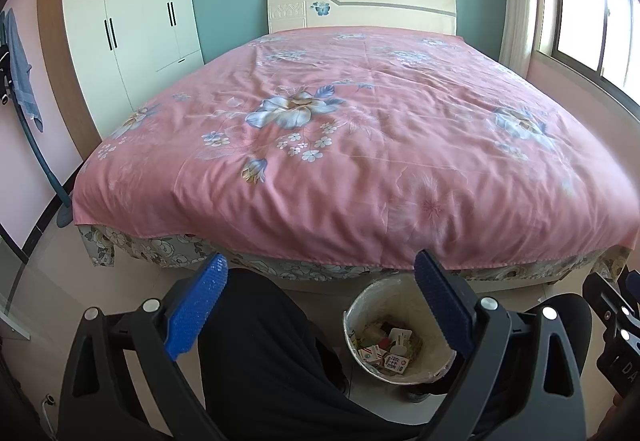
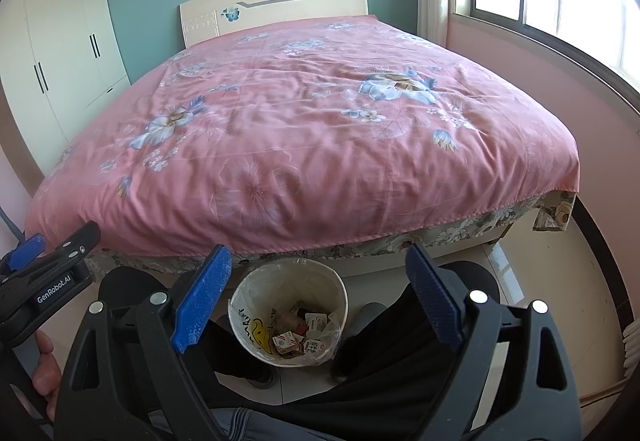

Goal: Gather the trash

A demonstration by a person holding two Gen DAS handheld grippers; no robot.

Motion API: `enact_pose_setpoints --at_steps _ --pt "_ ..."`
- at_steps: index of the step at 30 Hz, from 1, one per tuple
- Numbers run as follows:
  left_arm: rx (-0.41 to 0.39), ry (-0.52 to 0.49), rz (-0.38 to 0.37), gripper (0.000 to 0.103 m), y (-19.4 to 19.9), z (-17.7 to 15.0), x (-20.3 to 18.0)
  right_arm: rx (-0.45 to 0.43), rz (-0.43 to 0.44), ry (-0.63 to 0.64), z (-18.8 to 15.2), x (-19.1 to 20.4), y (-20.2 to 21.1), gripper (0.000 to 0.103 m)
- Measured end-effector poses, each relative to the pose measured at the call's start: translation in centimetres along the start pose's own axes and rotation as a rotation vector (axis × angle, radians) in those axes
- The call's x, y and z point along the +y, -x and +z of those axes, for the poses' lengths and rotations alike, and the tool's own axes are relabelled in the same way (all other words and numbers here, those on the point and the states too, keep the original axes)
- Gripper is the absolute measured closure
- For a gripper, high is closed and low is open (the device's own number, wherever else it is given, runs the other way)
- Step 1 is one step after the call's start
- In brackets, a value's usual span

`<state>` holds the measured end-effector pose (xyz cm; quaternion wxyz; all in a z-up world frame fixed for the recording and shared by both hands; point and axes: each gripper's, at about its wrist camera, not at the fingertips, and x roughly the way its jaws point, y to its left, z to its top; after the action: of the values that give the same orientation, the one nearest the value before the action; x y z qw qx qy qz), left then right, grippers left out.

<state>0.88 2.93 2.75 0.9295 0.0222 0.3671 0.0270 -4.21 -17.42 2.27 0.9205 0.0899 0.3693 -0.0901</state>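
Both grippers' jaws spread and bare above the trash bin (image 2: 286, 311) before the bed (image 2: 304, 145)

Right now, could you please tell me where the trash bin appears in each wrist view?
Left wrist view: the trash bin sits bottom centre-right, partly behind the left gripper's right finger.
Right wrist view: the trash bin sits bottom centre, between the open fingers.
Shared landmark: the pink floral bedspread just beyond the bin.
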Motion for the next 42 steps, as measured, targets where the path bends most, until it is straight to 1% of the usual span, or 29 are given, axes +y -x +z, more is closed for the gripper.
enact_pose_setpoints --at_steps 22,26,42 --pt "0.000 -0.006 -0.003 0.007 -0.03 -0.03 -0.19 0.007 0.003 0.007 -0.10 0.27 -0.31 0.016" --pt "0.016 -0.009 0.004 0.007 -0.31 -0.04 -0.18 0.005 0.004 0.008 -0.06 0.29 -0.32 0.016" --pt "0.005 -0.007 -0.002 0.007 -0.33 0.02 0.16 0.010 0.011 0.013 -0.25 0.50 -0.47 0.016"
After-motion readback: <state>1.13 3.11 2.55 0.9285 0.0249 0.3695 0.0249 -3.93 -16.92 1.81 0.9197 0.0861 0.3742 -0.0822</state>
